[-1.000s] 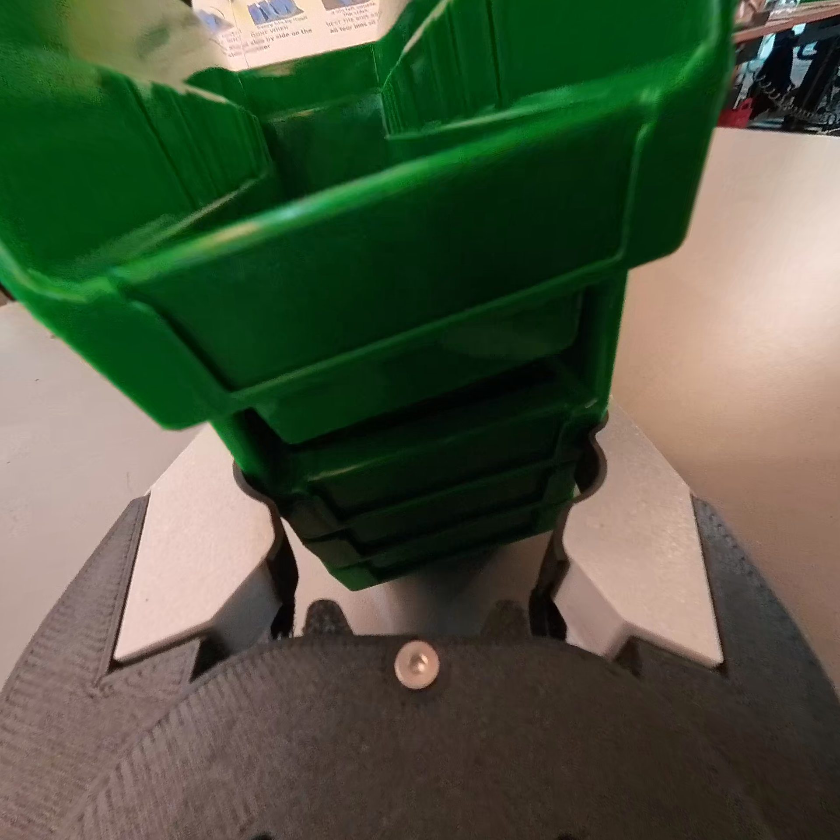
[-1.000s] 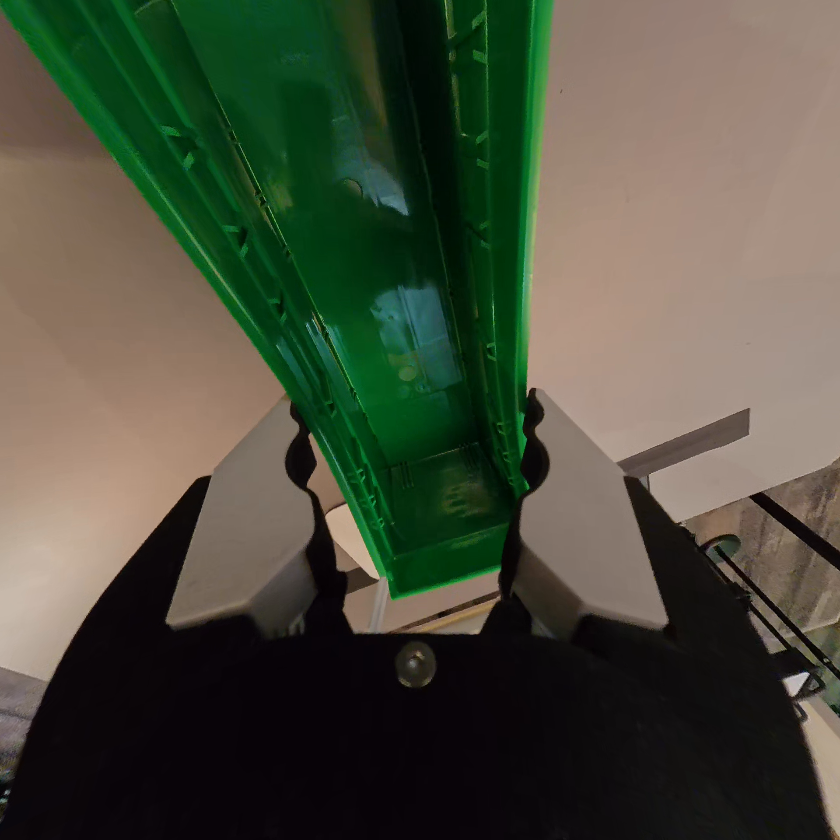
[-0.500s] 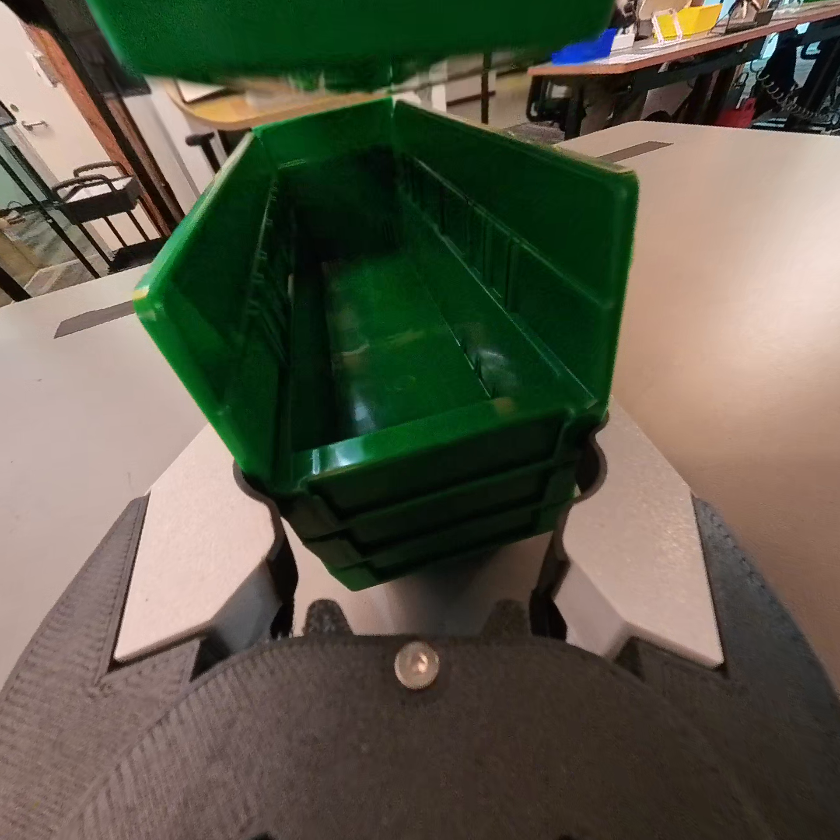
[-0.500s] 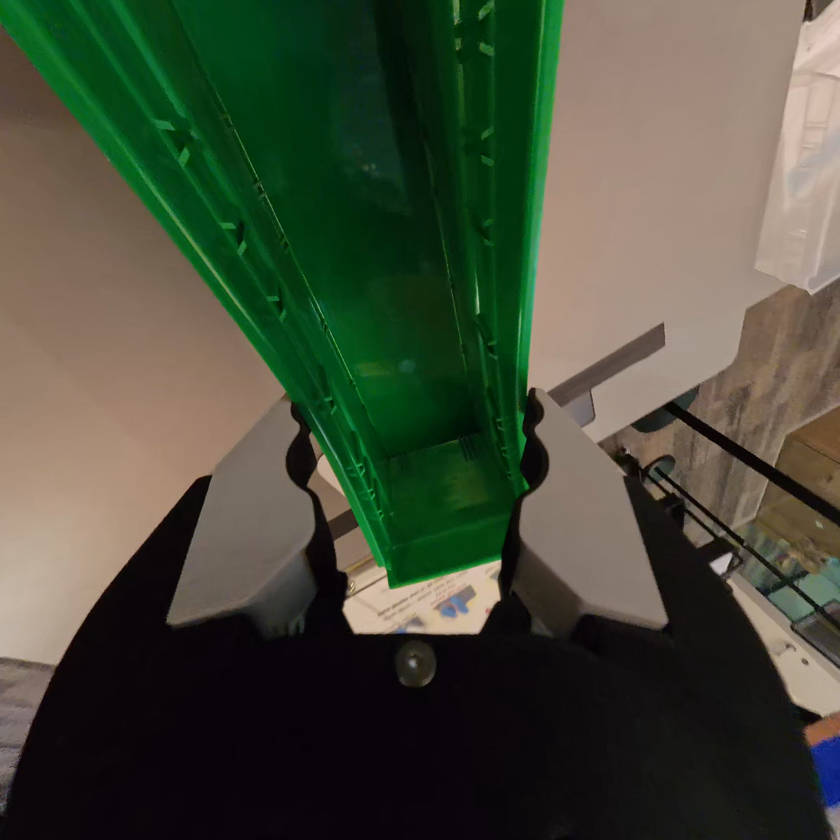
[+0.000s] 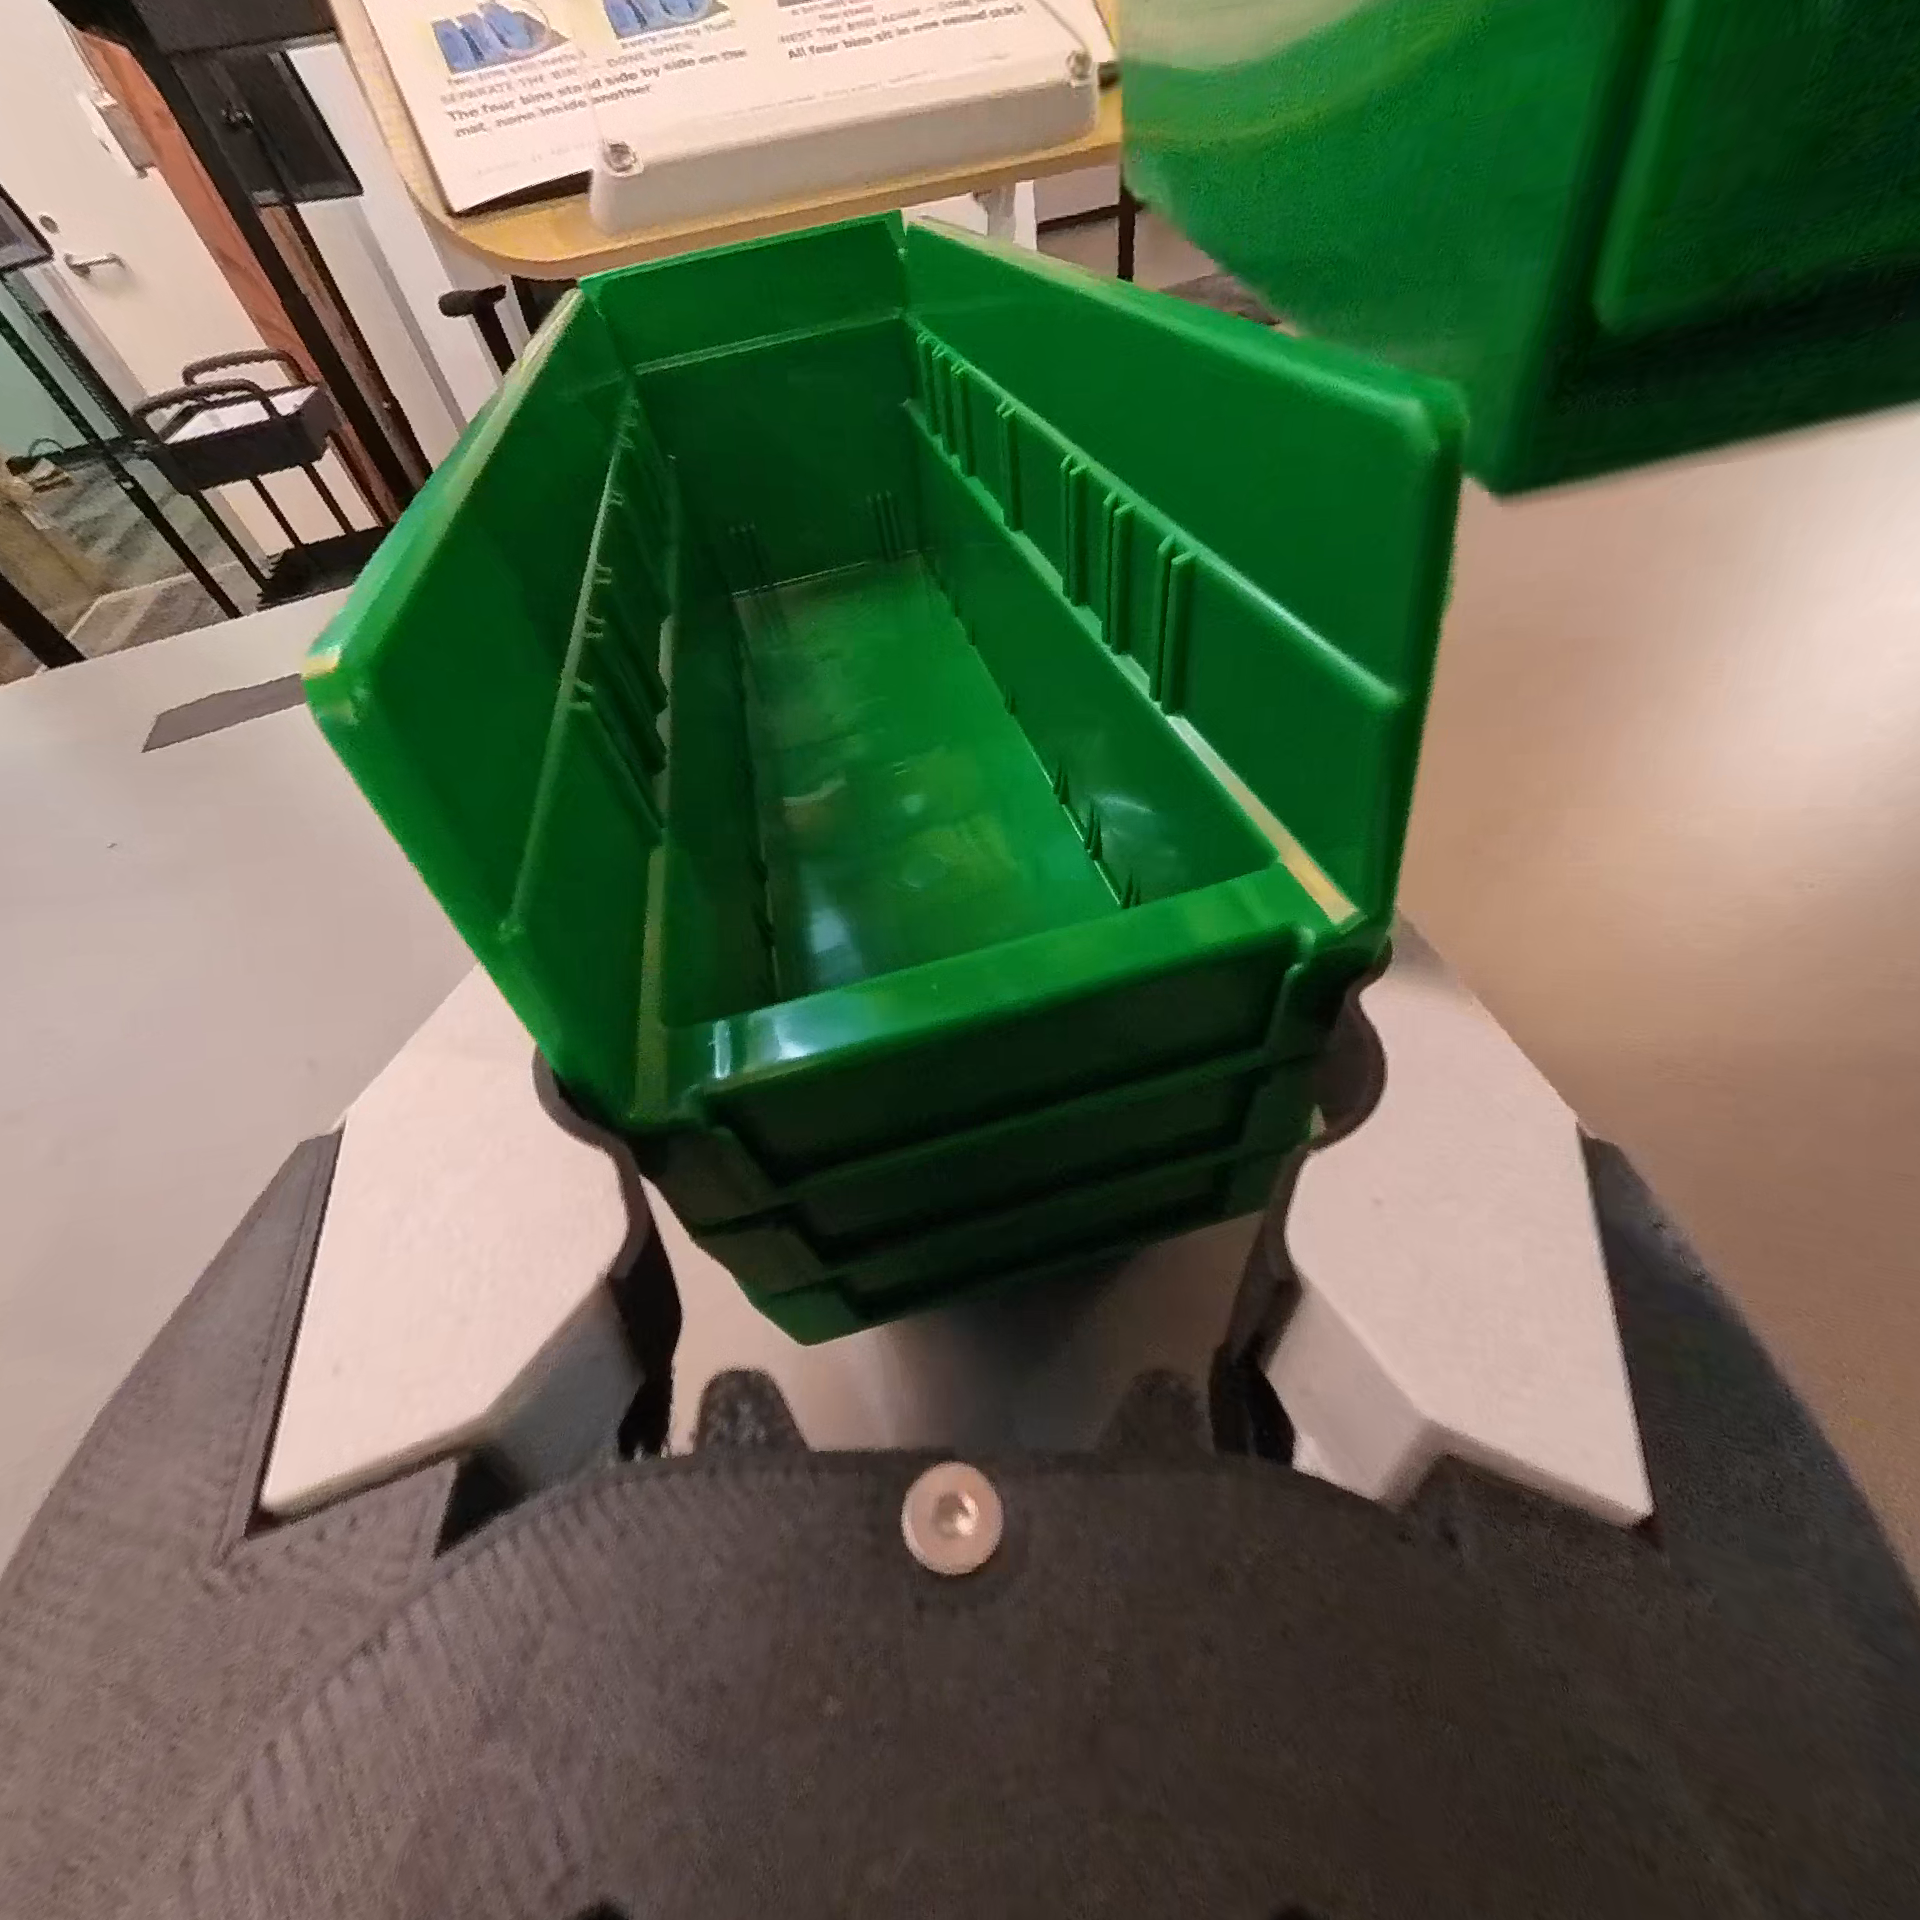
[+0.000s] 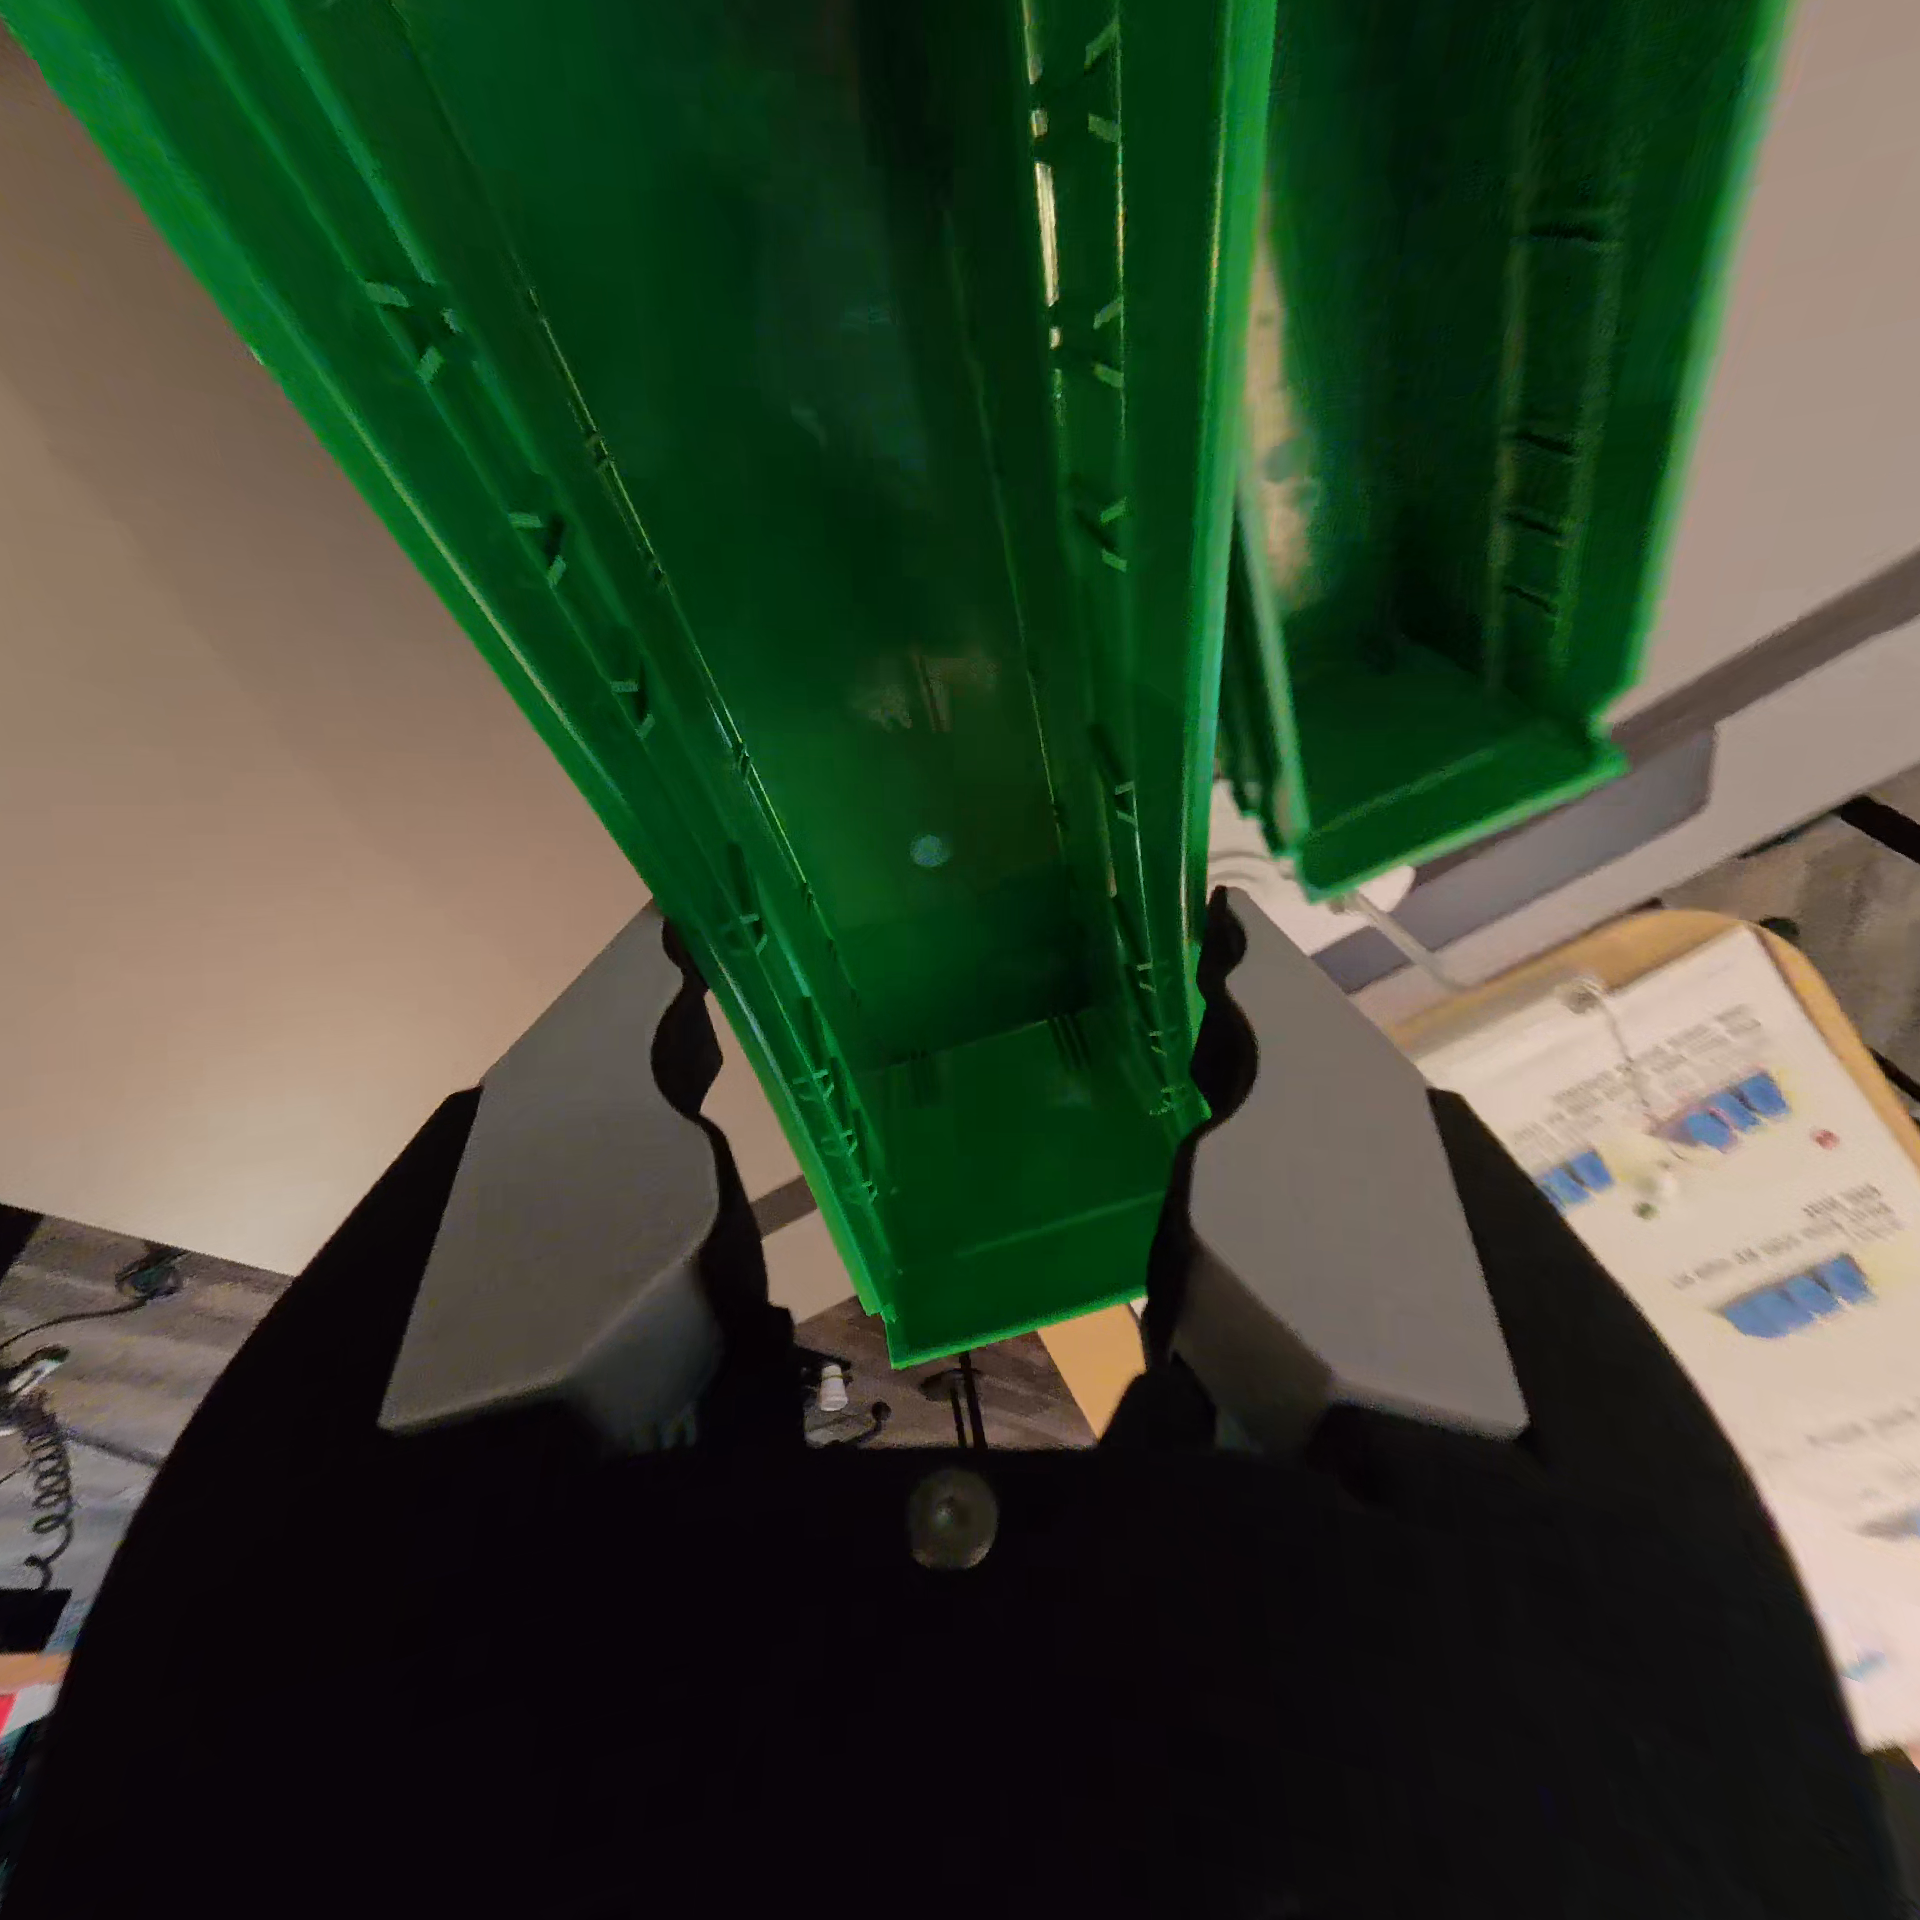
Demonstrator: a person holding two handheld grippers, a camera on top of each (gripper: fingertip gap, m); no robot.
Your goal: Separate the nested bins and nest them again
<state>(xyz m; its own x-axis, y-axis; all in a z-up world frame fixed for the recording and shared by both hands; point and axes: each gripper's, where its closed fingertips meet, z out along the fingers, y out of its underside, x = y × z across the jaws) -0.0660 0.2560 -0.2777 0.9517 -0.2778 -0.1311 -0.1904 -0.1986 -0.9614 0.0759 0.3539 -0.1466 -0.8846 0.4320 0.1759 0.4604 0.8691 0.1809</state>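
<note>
My left gripper [image 5: 961, 1081] is shut on the front end of a stack of three nested green bins [image 5: 935, 790], which rests on the pale table [image 5: 156, 883]. The top bin of the stack is empty. My right gripper [image 6: 945, 925] is shut on the end of a single green bin [image 6: 831, 520] and holds it in the air. That bin shows blurred at the upper right of the left wrist view [image 5: 1558, 208], apart from the stack. The stack shows at the right of the right wrist view [image 6: 1455, 520].
A white board with an instruction sheet [image 5: 748, 83] lies on a wooden table beyond the stack; it also shows in the right wrist view [image 6: 1714, 1195]. A black cart [image 5: 239, 436] stands at the far left. Cables lie on the floor [image 6: 62, 1455].
The right gripper has lifted the top bin out of the stack and carried it up and to the right. The left gripper still holds the three-bin stack in place.
</note>
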